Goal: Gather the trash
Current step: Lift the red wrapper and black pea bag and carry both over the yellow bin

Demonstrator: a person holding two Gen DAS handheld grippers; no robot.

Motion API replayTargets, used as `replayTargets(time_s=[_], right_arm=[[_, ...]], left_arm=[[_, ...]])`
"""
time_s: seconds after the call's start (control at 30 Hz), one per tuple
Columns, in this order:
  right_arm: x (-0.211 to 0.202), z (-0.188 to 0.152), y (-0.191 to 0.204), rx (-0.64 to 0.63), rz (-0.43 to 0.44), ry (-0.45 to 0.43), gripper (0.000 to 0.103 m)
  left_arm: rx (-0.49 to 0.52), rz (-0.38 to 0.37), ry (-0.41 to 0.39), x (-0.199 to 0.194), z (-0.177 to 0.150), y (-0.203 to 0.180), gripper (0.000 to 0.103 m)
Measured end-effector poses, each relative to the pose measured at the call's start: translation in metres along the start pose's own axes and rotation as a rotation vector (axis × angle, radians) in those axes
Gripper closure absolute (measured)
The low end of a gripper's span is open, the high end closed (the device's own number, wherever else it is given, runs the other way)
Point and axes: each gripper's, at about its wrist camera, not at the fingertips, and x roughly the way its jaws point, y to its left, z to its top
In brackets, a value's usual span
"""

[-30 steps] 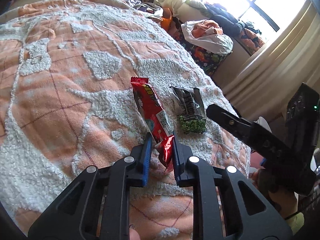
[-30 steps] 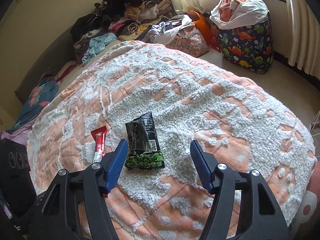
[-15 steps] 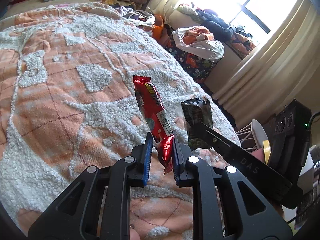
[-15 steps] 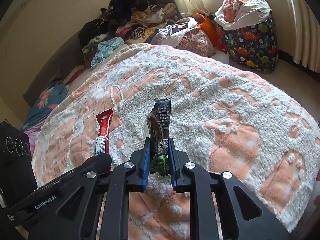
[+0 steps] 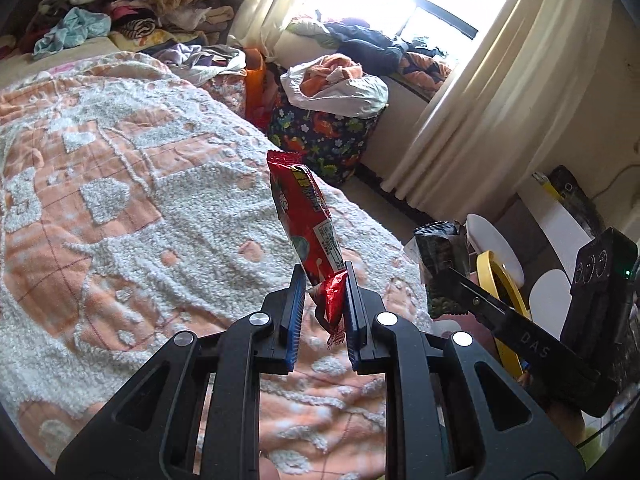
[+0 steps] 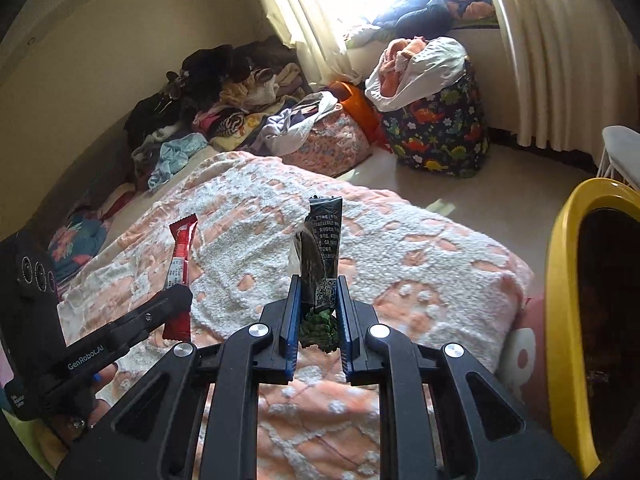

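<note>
My left gripper [image 5: 322, 280] is shut on the lower end of a red snack wrapper [image 5: 306, 216] and holds it upright above the bed. The red wrapper also shows in the right wrist view [image 6: 181, 258]. My right gripper [image 6: 318, 292] is shut on a black and green snack packet [image 6: 322, 248] and holds it upright above the bed's edge. That packet shows in the left wrist view [image 5: 440, 268], off the bed's right side. A yellow-rimmed bin [image 6: 564, 280] stands just right of the right gripper and also shows in the left wrist view [image 5: 502, 280].
An orange and white blanket [image 5: 120, 208] covers the bed. A dinosaur-print laundry bag [image 6: 440, 136] stands on the floor by the curtains [image 6: 552, 52]. Piles of clothes [image 6: 224, 92] lie at the far wall. A white rack [image 6: 620, 152] stands behind the bin.
Both grippers lifted their wrappers off the blanket and swung right toward the yellow bin. The right gripper, open a second ago, closed on the black and green packet.
</note>
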Motion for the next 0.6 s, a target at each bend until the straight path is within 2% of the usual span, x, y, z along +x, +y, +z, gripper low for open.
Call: replayTargets(time_s=[0.27, 0.6], right_arm=[[-0.044, -0.002, -0.042, 0.074, -0.072, -0.068, 0.087], [-0.079, -0.008, -0.084, 0.147, -0.149, -0.121, 0.087]], left_arm=[[0.077, -0.05, 0.005, -0.001, -0.004, -0.033, 0.09], [0.177, -0.113, 0.019, 0.001, -0.013, -0.078, 0.09]])
